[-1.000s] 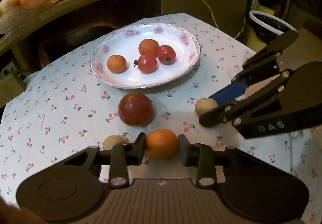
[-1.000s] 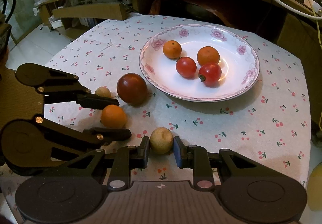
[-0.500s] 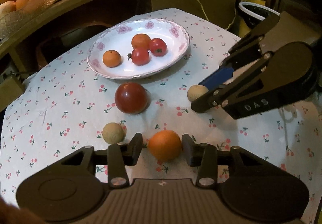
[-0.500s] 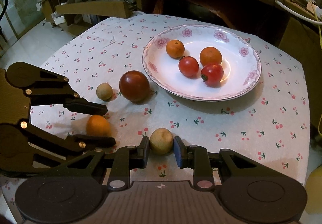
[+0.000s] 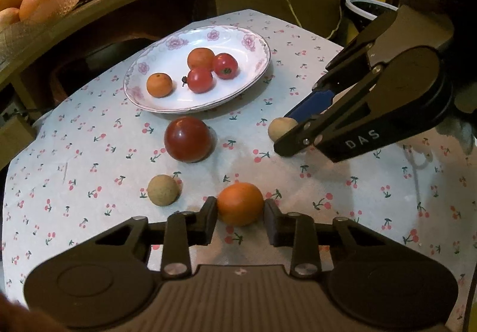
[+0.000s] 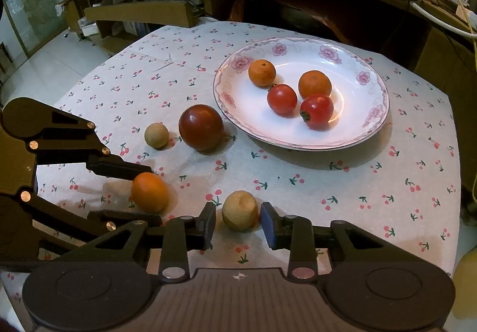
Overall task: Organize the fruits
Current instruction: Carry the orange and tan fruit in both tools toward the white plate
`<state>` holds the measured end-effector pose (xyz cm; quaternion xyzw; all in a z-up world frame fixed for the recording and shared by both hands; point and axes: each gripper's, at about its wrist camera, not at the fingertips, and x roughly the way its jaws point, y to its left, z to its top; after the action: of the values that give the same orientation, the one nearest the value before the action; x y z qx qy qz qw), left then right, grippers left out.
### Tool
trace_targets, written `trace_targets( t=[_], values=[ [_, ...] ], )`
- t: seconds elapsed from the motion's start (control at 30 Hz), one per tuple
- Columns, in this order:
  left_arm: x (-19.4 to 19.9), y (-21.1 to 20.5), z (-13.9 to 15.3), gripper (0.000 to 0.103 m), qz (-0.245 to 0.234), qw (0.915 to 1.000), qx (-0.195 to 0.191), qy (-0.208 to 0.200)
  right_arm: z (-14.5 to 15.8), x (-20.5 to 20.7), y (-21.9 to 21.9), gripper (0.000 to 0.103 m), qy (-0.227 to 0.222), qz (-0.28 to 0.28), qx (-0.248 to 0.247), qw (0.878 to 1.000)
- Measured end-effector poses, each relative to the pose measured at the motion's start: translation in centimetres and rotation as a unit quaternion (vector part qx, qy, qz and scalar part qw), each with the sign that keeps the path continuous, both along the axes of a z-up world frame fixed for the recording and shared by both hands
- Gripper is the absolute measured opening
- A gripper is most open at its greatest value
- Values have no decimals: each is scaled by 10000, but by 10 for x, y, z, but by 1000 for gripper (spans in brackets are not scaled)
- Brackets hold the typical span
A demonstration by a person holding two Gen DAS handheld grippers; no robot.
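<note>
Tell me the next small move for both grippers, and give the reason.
Probably close both. The left gripper brackets the orange and the right gripper brackets the tan fruit, but small gaps show beside each, and both fruits sit on the tablecloth, short of the plate.

Four fruits [image 6: 282,99] on plate [image 6: 351,141]

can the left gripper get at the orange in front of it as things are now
Probably yes. The orange sits on the tablecloth between the open fingers of the left gripper, a small gap on each side, nothing between them. The small tan fruit lies clear to its left.
</note>
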<state>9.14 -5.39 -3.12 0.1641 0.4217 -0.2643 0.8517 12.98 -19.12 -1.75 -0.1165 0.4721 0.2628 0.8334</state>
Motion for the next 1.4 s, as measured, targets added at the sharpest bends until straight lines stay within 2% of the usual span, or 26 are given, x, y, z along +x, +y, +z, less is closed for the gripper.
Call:
trace_targets(
  t=[0.03, 0.43, 0.73, 1.07, 1.4],
  values=[
    [1, 0, 0, 38, 14, 10000, -16, 8, 1, 1, 0, 26, 13, -20, -12, 10000],
    [15, 1, 20, 38, 226, 9988, -357, -252, 12, 2, -5, 25, -32, -148, 186, 9997],
    [42, -9, 39, 38, 409, 9961, -539, -574, 29, 12, -8, 25, -311, -355, 345, 9983],
    [64, -8, 32, 38, 601, 9950, -509, -613, 33, 37, -6, 25, -583, -730, 368, 9949],
    [81, -15, 23, 38, 664, 9948, -479, -613, 24, 54, -8, 25, -554, -923, 326, 9937]
  ],
)
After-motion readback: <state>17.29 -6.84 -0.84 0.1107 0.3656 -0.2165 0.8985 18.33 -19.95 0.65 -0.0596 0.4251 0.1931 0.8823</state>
